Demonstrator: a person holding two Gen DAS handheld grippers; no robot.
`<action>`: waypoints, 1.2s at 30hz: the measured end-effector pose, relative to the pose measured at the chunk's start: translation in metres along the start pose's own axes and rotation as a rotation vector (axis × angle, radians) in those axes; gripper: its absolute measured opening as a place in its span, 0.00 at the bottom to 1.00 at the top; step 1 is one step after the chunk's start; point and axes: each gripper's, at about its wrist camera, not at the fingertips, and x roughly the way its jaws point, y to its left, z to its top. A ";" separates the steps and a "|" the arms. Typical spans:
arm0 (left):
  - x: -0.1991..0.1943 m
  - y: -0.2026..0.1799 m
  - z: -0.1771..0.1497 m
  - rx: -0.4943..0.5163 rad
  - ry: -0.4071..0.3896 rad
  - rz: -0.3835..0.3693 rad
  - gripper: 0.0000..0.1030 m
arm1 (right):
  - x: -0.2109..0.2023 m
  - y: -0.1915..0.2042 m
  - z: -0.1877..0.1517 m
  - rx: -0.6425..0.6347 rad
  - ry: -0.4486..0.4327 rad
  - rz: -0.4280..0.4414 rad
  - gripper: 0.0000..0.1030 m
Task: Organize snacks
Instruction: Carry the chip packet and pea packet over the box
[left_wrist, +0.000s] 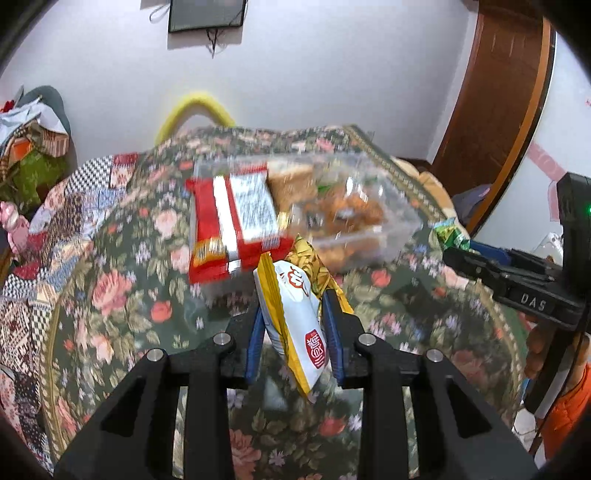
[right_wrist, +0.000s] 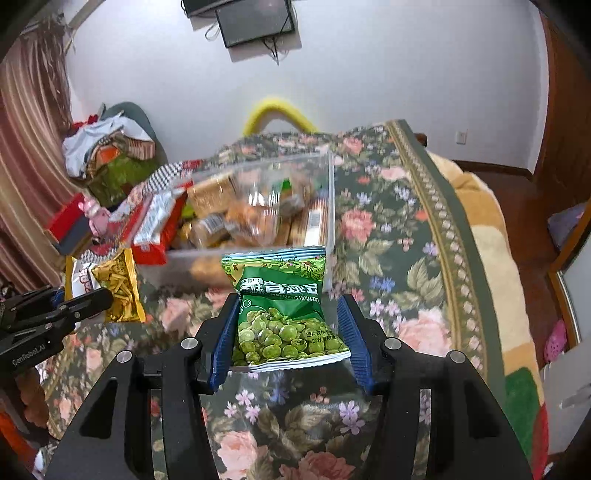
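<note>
Two tools clamp packets: left tool (left_wrist: 293, 325) yellow packet (left_wrist: 295, 332), right tool (right_wrist: 288, 332) green packet (right_wrist: 284, 310).

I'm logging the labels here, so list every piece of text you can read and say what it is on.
"DAS": on the right gripper, seen from the left wrist camera.
"GenRobot.AI": on the left gripper, seen from the right wrist camera.
"QING WAN DO": partly legible on the green pea packet; Chinese characters above it.
Yellow and white packet: red Chinese seal, unreadable.
Red packet: print too blurred.
</note>
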 end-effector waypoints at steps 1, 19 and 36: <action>-0.001 -0.001 0.004 0.001 -0.008 -0.002 0.29 | -0.001 -0.001 0.003 0.001 -0.009 0.002 0.48; 0.064 -0.019 0.063 0.070 -0.015 0.032 0.29 | 0.051 -0.016 0.049 0.043 -0.023 0.003 0.48; 0.075 -0.016 0.074 0.043 -0.027 0.036 0.45 | 0.072 -0.013 0.053 -0.002 0.012 -0.022 0.52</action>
